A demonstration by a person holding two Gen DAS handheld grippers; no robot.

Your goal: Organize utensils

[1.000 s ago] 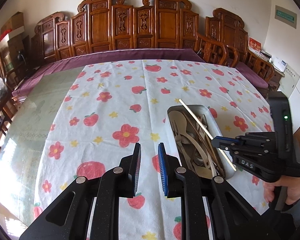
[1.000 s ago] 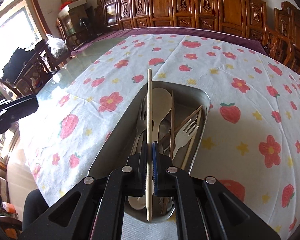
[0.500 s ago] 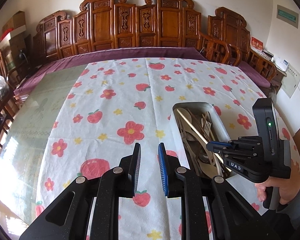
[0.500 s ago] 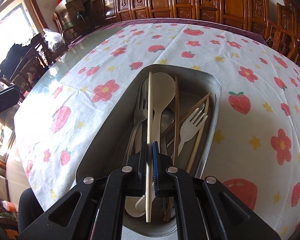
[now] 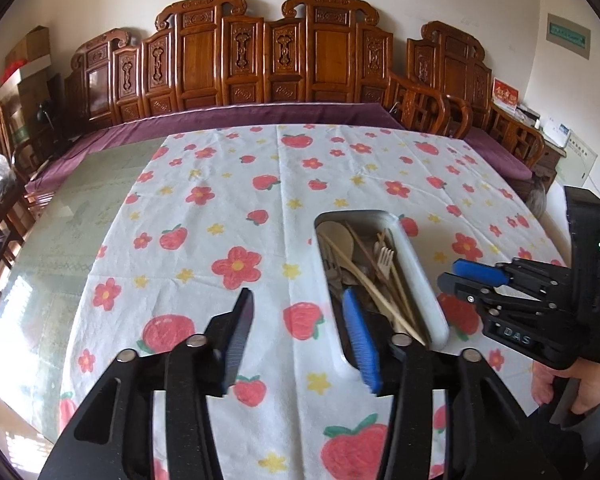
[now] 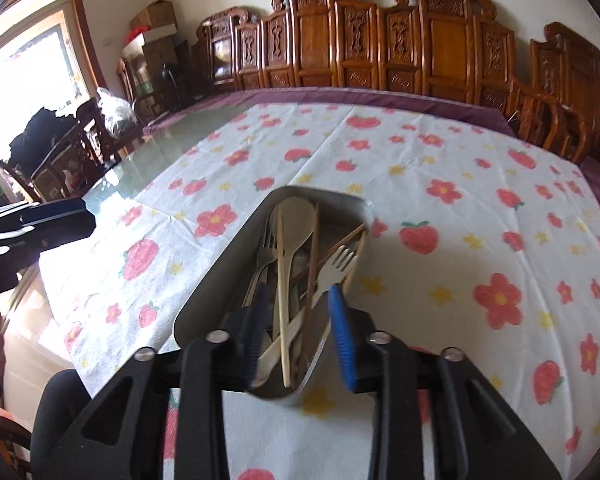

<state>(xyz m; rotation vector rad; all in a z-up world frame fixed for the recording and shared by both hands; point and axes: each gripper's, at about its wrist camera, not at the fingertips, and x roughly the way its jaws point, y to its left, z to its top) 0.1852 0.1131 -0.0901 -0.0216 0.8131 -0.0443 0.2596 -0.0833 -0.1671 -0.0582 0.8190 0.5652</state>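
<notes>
Covering the table, a flowered cloth (image 5: 236,208) bears a metal tray (image 6: 204,300) near right, holding forks, spoon and chopsticks (image 6: 285,292). Right gripper (image 6: 302,332), jaws just opened, apparently grips nothing. Left gripper (image 5: 300,336), just opened, is empty.

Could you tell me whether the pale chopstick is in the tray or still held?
In the tray: the chopstick lies among the utensils, right tongs just opened.

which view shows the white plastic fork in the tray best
The right wrist view: the white plastic fork lies near centre, tines and handle clear. In the left wrist view, only its tines show, small among the other utensils in the tray.
</notes>
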